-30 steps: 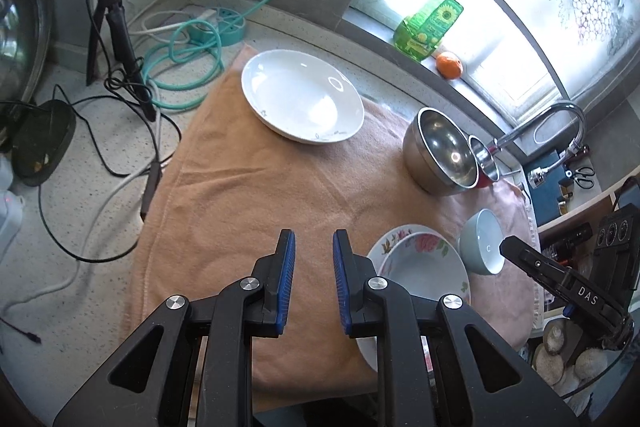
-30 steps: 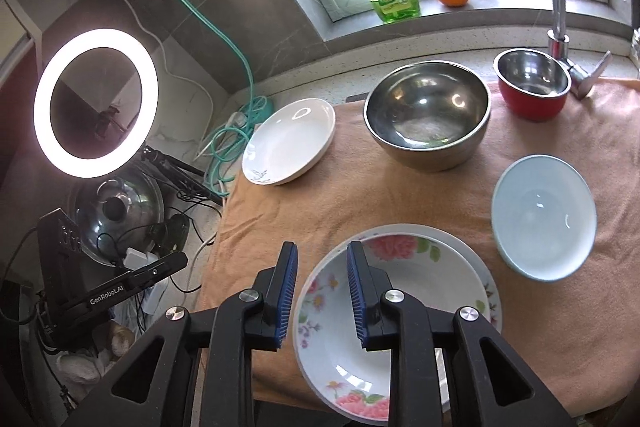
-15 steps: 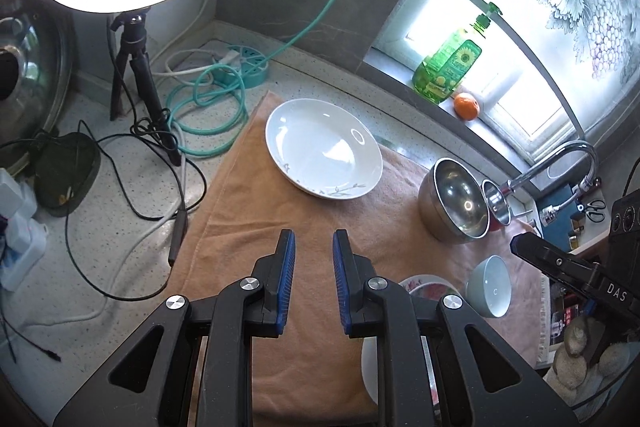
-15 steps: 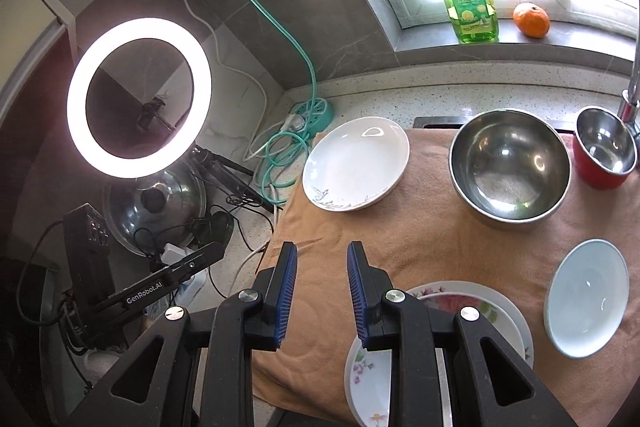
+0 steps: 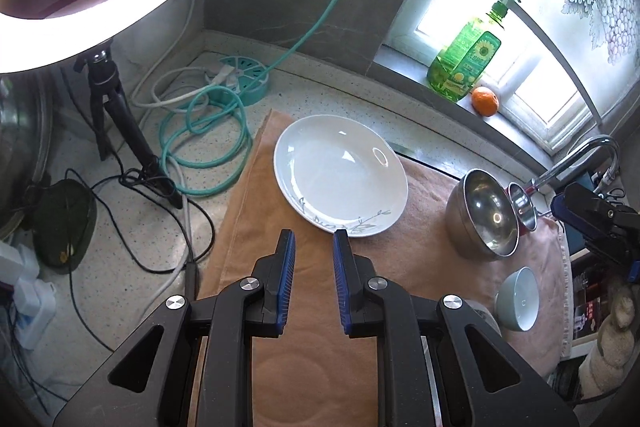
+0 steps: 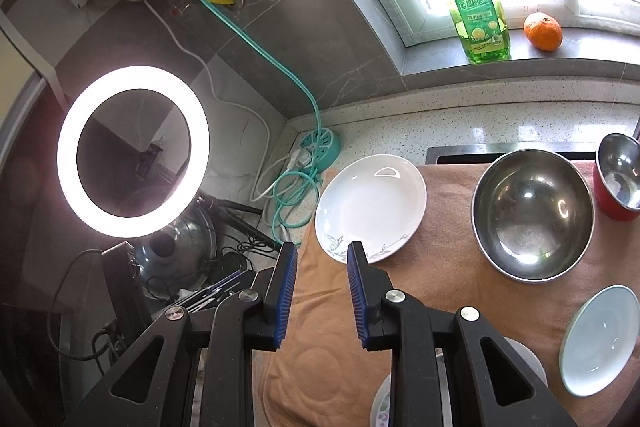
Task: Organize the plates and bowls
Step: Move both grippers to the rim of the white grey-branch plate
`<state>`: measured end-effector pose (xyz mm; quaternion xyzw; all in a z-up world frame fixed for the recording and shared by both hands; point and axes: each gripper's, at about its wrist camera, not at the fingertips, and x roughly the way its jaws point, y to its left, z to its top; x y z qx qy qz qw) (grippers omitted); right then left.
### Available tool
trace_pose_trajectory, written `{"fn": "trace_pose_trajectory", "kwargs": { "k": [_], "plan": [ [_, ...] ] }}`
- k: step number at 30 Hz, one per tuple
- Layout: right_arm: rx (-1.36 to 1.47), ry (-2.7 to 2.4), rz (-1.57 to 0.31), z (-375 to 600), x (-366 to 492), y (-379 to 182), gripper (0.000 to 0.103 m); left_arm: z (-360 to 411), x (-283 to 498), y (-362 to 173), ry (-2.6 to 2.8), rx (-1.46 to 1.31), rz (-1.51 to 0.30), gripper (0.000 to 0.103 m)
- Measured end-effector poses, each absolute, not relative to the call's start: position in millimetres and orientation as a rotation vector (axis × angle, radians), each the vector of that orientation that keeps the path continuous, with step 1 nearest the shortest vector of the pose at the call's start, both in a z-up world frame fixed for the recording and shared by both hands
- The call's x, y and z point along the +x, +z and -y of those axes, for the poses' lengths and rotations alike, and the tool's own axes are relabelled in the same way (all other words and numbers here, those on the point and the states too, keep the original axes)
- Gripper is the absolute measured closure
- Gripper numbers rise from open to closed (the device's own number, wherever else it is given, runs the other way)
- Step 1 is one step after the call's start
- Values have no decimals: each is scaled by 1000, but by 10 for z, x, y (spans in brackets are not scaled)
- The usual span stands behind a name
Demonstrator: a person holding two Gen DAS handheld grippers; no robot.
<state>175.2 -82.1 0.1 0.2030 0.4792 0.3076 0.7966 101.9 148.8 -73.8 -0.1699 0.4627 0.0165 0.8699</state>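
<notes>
A white plate (image 5: pixel 340 179) (image 6: pixel 370 203) with a leaf pattern lies at the far left end of the tan towel (image 5: pixel 400 267) (image 6: pixel 328 327). To its right stand a large steel bowl (image 5: pixel 484 215) (image 6: pixel 532 215) and a small steel bowl with a red outside (image 5: pixel 522 207) (image 6: pixel 618 179). A pale blue bowl (image 5: pixel 520 303) (image 6: pixel 600 339) sits nearer. Only a sliver of the floral plate (image 6: pixel 382 407) shows beneath my right gripper. My left gripper (image 5: pixel 314 235) and right gripper (image 6: pixel 322 249) hover above the towel just short of the white plate. Both stand slightly open with nothing between the pads.
A lit ring light (image 6: pixel 132 151) on a black tripod (image 5: pixel 116 115) stands left of the towel, among loose cables and a coiled teal hose (image 5: pixel 204 143). A green detergent bottle (image 6: pixel 478 15) and an orange (image 6: pixel 543 31) sit on the windowsill. A faucet (image 5: pixel 580 159) rises at the right.
Both grippers have drawn back and risen away from the floral plate, which slid out of view beneath them. The white plate now lies straight ahead of both. The jaws kept the same gap.
</notes>
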Motion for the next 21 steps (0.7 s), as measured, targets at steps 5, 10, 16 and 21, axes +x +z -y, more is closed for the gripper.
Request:
{"fn": "trace_pose_trajectory", "kwargs": {
  "k": [5, 10, 16, 21],
  "plan": [
    [468, 587, -1032, 712, 1969, -85, 80, -1600, 1367, -864, -3, -321, -986, 87],
    [490, 501, -1075, 610, 2163, -365, 80, -1616, 1661, -1071, -38, -292, -1018, 87],
    [463, 409, -1098, 529, 2333, -664, 80, -1602, 1933, -1289, -59, -264, -1053, 87],
    [448, 360, -1146, 487, 2464, -913, 80, -1630, 2096, -1386, -70, -266, -1059, 87]
  ]
}}
